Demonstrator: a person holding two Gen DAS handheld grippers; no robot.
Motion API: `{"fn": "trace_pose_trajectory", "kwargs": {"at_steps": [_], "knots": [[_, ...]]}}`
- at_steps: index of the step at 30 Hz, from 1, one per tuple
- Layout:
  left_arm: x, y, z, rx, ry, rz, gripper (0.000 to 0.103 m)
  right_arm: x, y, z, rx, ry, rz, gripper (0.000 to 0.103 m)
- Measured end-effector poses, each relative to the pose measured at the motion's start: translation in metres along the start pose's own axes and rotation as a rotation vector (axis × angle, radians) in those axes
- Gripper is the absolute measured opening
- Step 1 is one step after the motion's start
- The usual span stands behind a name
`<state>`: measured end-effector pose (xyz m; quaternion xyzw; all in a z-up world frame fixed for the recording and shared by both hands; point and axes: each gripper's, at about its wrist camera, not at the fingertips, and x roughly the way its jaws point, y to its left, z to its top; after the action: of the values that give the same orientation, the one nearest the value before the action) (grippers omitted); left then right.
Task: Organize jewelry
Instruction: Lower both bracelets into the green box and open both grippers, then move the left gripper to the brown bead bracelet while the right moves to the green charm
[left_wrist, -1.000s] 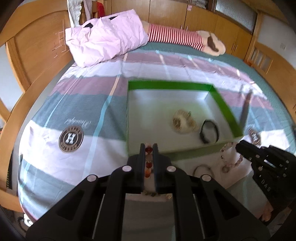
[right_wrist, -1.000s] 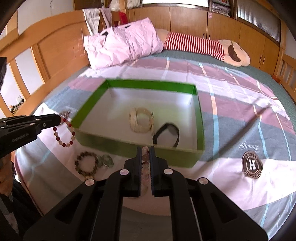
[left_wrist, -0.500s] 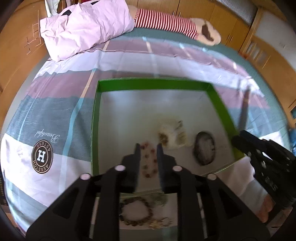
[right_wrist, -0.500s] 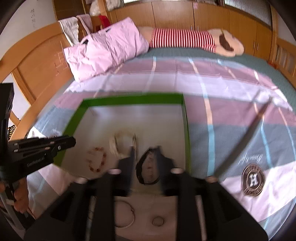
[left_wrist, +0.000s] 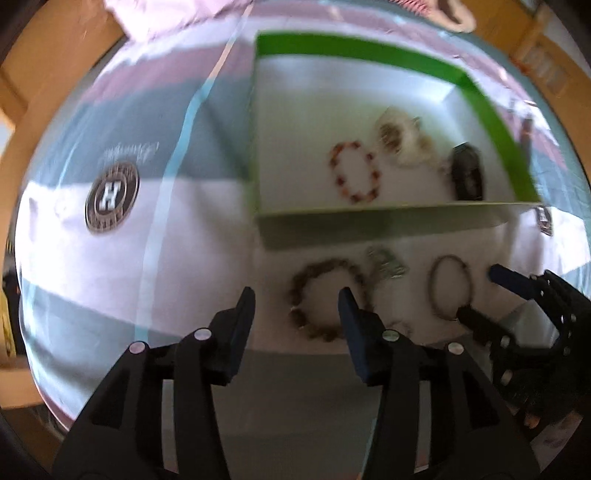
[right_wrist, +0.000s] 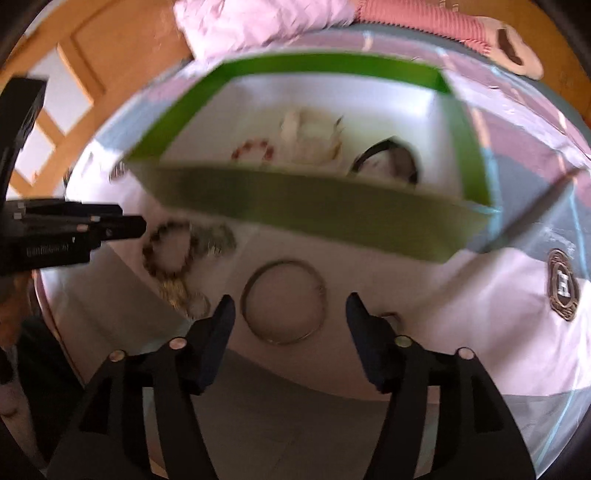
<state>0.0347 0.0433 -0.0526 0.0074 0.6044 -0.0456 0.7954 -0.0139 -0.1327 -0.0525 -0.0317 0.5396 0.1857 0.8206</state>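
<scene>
Left wrist view: both tongs, left gripper and right gripper, gape released; metal bangle lies flat beside green box; only here the red bead bracelet shows whole.

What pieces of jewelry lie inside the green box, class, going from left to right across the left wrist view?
red bead bracelet → cream bracelet → black bracelet, all lying on the floor of the green box.
</scene>
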Motion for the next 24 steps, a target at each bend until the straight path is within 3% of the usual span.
{"fn": "trace_pose_trajectory", "kwargs": {"at_steps": [2, 4, 8, 9, 12, 15, 17, 20, 22, 24], "knots": [[0.003, 0.002, 0.000, -0.012, 0.008, 0.000, 0.050, 0.004, 0.009, -0.001, -0.033, -0.011, -0.027, 0.078], [0.003, 0.001, 0.000, -0.012, 0.008, -0.005, 0.059, 0.008, 0.014, -0.003, -0.053, -0.029, -0.057, 0.080], [0.010, 0.003, -0.001, -0.018, 0.032, 0.005, 0.061, 0.019, 0.009, -0.002, -0.036, -0.036, -0.079, 0.080], [0.014, 0.005, -0.001, -0.028, 0.048, 0.006, 0.061, 0.021, 0.006, -0.001, -0.030, -0.032, -0.078, 0.078], [0.026, 0.006, -0.001, -0.045, 0.092, 0.005, 0.061, 0.021, -0.001, 0.002, -0.004, -0.025, -0.110, 0.059], [0.033, 0.008, -0.002, -0.053, 0.111, 0.015, 0.061, 0.015, -0.016, 0.005, 0.047, -0.031, -0.197, 0.059], [0.035, 0.008, -0.002, -0.054, 0.113, 0.020, 0.061, 0.010, -0.024, 0.004, 0.096, -0.034, -0.181, 0.059], [0.038, 0.009, -0.002, -0.058, 0.110, 0.029, 0.047, 0.003, -0.023, 0.005, 0.120, -0.063, -0.100, 0.059], [0.039, 0.011, 0.000, -0.066, 0.103, 0.033, 0.035, 0.001, -0.012, 0.007, 0.072, -0.082, -0.101, 0.059], [0.042, 0.013, -0.001, -0.076, 0.100, 0.027, 0.031, 0.001, -0.001, 0.005, 0.027, -0.090, -0.106, 0.059]]}}
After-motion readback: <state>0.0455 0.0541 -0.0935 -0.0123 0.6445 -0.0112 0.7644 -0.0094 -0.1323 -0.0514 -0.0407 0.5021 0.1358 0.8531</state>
